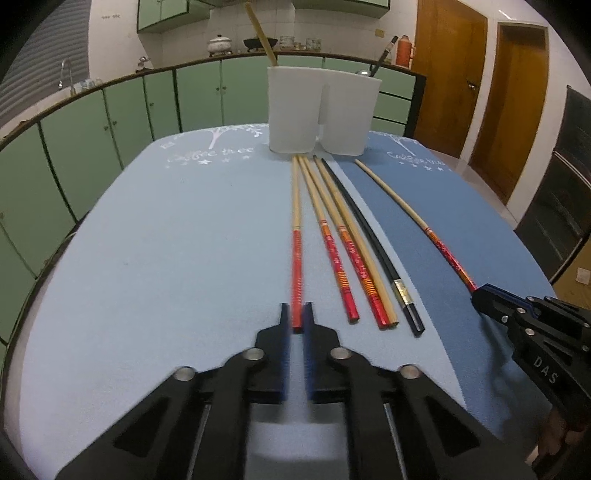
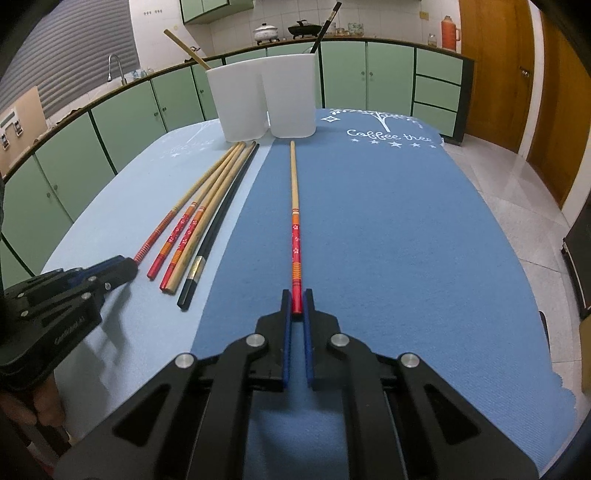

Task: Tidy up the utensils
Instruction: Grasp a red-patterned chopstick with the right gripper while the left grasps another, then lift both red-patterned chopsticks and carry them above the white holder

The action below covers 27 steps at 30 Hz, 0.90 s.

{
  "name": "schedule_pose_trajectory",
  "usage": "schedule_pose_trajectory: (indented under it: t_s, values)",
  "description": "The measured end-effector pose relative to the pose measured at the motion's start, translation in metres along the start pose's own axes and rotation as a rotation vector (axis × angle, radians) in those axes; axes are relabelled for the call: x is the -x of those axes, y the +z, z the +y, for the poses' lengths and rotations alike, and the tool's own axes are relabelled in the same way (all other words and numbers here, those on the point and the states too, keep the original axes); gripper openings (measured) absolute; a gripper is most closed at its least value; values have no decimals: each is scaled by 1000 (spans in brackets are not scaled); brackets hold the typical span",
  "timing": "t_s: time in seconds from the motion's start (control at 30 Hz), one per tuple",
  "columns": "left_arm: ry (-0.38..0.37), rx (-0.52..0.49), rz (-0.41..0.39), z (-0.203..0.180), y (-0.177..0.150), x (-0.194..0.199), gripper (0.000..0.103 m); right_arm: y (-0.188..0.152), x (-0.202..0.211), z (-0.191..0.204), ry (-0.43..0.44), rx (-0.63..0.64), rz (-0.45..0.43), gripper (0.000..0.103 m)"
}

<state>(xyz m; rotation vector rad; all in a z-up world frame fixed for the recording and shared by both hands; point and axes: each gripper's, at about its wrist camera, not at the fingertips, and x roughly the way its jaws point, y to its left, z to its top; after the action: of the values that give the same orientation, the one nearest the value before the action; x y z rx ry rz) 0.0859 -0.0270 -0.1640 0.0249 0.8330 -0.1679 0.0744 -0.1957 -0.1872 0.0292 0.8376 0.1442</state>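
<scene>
Grippers both narrow: left gripper (image 1: 297, 318) pinches leftmost chopstick (image 1: 296, 236), contact slightly blurred; right gripper (image 2: 297, 303) clamps lone chopstick (image 2: 294, 206) on dark-blue mat (image 2: 406, 240).

Right hand-held gripper (image 2: 297, 302) closed on the red end of a chopstick (image 2: 294, 206) lying on the dark blue mat (image 2: 406, 229). Four more chopsticks (image 2: 199, 221) lie left, before a white holder (image 2: 266, 99).

Cabinets (image 1: 110, 122): green, curving behind the tabletop (image 1: 166, 240).
Faucet (image 2: 115, 66): above the cabinets, at their left end.
Pots (image 2: 265, 32): white one and black pan (image 2: 304, 28) on the cabinets' top.
Thermos (image 2: 450, 32): orange, at the cabinets' right end.
Doors (image 1: 447, 70): brown wood, right of the cabinets.
</scene>
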Motion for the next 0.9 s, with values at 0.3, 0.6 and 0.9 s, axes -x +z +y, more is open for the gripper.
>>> schedule_pose_trajectory:
  t_s: [0.3,0.6,0.9]
  values:
    - [0,-17,-37,-2,5,14,6,3,4,-4,10,-3,5,5]
    - [1,-21,-170,0,32,59,5,28,36,-8,6,24,-89,5]
    - [1,-25,-312,5,72,98,5,74,79,-18,38,25,-208,5]
